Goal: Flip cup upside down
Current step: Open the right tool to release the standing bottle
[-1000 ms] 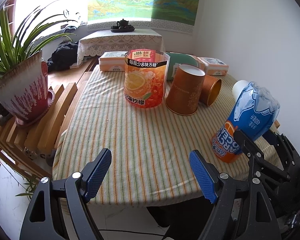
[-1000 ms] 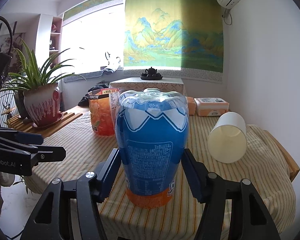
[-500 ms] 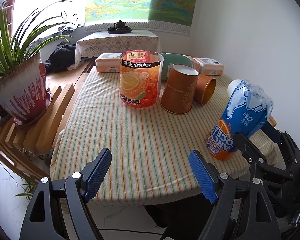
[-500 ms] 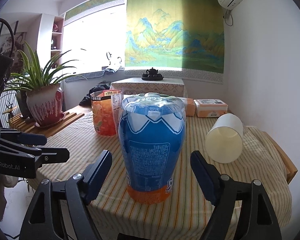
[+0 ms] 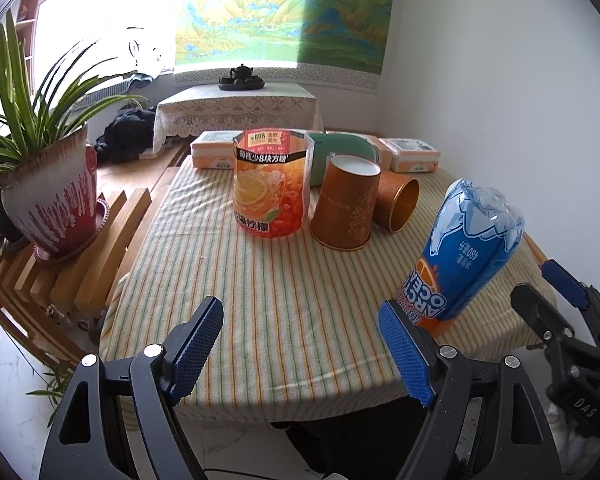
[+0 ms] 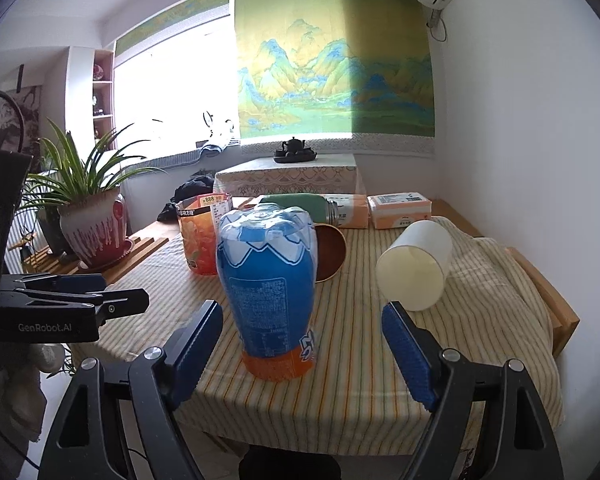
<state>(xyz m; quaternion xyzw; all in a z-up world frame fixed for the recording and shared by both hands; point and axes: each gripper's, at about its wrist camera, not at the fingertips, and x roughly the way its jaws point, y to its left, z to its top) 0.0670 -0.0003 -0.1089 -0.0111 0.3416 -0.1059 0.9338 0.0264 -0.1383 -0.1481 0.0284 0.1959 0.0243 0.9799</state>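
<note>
A blue and orange plastic cup (image 5: 468, 256) (image 6: 268, 280) stands upside down near the table's front right corner, its orange rim on the striped cloth (image 5: 260, 300). My right gripper (image 6: 302, 316) is open, and its blue pads (image 6: 198, 344) sit just short of the cup on either side without touching it. In the left wrist view the right gripper (image 5: 540, 292) shows at the right edge, beside the cup. My left gripper (image 5: 300, 332) is open with nothing in it, over the table's front edge, left of the cup.
An upside-down brown paper cup (image 5: 346, 208), a copper cup on its side (image 5: 396, 206) and an upright orange lemon-print cup (image 5: 272, 184) stand mid-table. A white cup (image 6: 416, 270) lies on its side at the right. Tissue packs (image 6: 400, 210) and a green flask (image 5: 340, 156) lie behind. A potted plant (image 5: 48, 204) stands left.
My right gripper went from shut on the blue cup to open and drew back from it. The cup stays standing upside down. My left gripper pulled back slightly.
</note>
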